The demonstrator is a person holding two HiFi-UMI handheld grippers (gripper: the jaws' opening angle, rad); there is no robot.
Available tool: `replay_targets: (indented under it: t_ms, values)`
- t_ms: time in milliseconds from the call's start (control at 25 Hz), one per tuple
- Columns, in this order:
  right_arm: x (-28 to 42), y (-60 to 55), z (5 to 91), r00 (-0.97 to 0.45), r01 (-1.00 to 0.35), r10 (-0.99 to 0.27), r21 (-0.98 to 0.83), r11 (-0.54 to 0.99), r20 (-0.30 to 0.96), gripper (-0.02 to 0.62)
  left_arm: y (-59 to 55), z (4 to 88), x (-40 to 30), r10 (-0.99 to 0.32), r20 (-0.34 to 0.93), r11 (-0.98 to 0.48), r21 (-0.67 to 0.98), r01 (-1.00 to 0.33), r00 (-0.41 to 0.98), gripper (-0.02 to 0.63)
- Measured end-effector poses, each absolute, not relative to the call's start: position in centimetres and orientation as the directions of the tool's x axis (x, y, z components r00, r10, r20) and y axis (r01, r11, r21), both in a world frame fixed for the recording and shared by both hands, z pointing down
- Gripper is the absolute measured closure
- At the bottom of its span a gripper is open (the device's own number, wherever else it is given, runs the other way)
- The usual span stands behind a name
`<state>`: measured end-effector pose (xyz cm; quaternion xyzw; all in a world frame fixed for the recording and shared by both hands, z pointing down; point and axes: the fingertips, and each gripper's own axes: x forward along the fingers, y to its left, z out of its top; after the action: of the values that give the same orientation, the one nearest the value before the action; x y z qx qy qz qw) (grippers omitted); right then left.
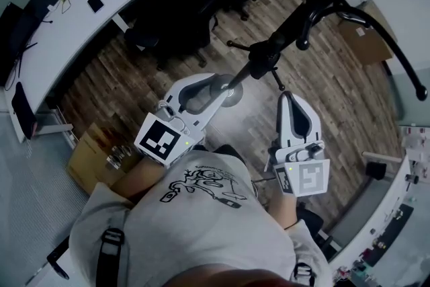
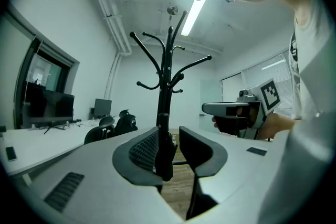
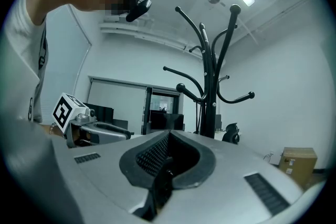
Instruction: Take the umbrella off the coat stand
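Black, likely the folded umbrella (image 2: 163,157), a slim shape hangs between the left gripper's (image 2: 169,144) parted jaws at the coat stand (image 2: 168,71), unpinched. The right gripper (image 3: 167,144) is pressed together, empty. Next, I judge: clamp, then lift it free.

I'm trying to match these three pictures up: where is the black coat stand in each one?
Head view: coat stand seen from above, slanting from upper right to centre.
Left gripper view: upright at centre.
Right gripper view: upright, right of centre.
Shared landmark: black office chairs.
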<state>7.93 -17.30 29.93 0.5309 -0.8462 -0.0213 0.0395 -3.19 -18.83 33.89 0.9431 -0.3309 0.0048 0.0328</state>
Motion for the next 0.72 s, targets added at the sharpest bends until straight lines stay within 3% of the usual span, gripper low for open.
replay_targets:
  t_ms: [120, 320, 720]
  values:
    - [9.0, -19.2, 29.0, -0.432, -0.895, -0.901, 0.107, 0.433, 0.032, 0.583, -20.2, 35.2, -1.4, -0.605, 0.099, -0.784, 0.098, -0.613, 0.79, 0.429]
    - [10.1, -22.2, 27.9, -0.436, -0.891, -0.9, 0.132, 0.435, 0.019, 0.566, -22.8, 36.0, 2.4, -0.564, 0.109, -0.814, 0.091, -0.574, 0.818, 0.368]
    - [11.6, -27.1, 29.3, -0.462, -0.88, -0.886, 0.104, 0.464, 0.045, 0.521, -27.7, 40.0, 8.8, -0.538, 0.218, -0.826, 0.059, -0.561, 0.815, 0.304]
